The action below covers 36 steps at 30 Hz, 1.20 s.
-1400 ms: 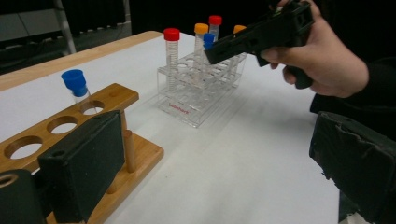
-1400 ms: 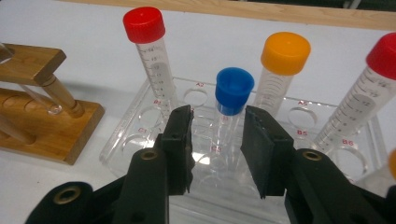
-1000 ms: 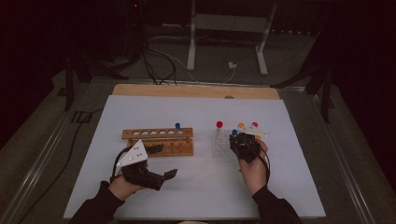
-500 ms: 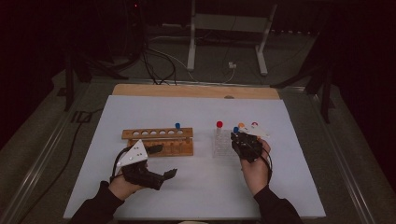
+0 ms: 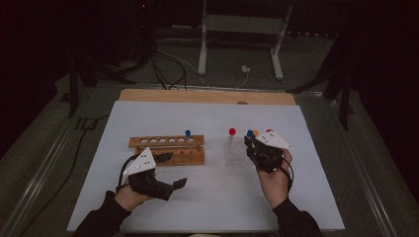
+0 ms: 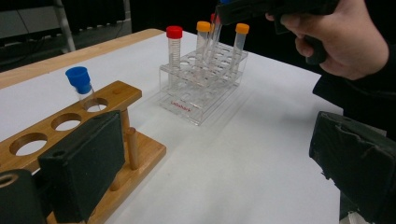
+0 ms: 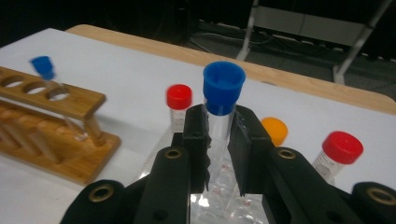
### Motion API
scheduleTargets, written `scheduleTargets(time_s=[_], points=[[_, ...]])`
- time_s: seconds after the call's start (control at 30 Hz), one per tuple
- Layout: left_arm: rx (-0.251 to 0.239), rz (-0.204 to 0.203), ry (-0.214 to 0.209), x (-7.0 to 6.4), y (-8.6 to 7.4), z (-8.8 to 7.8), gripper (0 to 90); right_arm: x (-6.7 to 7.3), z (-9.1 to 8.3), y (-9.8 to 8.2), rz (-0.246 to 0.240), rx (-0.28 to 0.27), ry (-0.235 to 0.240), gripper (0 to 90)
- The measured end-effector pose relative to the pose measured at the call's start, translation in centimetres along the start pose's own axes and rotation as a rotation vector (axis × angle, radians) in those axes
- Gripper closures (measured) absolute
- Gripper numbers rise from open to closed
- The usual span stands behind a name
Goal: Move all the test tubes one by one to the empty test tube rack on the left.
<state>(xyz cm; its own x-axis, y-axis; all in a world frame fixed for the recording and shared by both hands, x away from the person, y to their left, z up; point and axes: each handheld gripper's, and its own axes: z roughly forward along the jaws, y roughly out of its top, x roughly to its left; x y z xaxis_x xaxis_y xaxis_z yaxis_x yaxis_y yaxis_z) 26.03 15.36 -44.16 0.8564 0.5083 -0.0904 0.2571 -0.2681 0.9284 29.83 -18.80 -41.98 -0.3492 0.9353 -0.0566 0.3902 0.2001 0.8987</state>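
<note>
Right tool (image 7: 218, 154) upright over clear rack (image 5: 236, 157), clamped on blue-capped tube (image 7: 223, 100), left tool (image 6: 219, 172) open.

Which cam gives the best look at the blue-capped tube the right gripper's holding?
Right gripper view: the blue-capped tube stands upright, close and sharp, between the right gripper's pads. The left gripper view catches only its clear lower part under the gripper. The high view shows just a small blue cap.
</note>
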Motion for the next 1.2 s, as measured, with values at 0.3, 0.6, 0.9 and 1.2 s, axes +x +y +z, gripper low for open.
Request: scheduleTargets(time_s=[0.3, 0.6, 0.9, 1.2], points=[[0.0, 0.0, -0.012, -0.2, 0.3, 0.1, 4.5, 1.7, -1.9, 1.1, 0.004, -0.031, 0.127, 77.0], [0.0, 0.008, -0.017, -0.4, 0.7, 0.2, 4.5, 4.1, -1.8, 0.3, -0.039, 0.012, 0.239, 77.1], [-0.003, 0.014, -0.036, -0.7, 1.6, 0.7, 5.3, 6.1, -1.0, -1.1, -0.12, 0.05, 0.337, 77.0], [-0.028, 0.0, -0.054, -0.6, 2.5, 1.8, 8.1, 7.4, -0.6, -1.9, -0.182, 0.078, 0.423, 77.1]])
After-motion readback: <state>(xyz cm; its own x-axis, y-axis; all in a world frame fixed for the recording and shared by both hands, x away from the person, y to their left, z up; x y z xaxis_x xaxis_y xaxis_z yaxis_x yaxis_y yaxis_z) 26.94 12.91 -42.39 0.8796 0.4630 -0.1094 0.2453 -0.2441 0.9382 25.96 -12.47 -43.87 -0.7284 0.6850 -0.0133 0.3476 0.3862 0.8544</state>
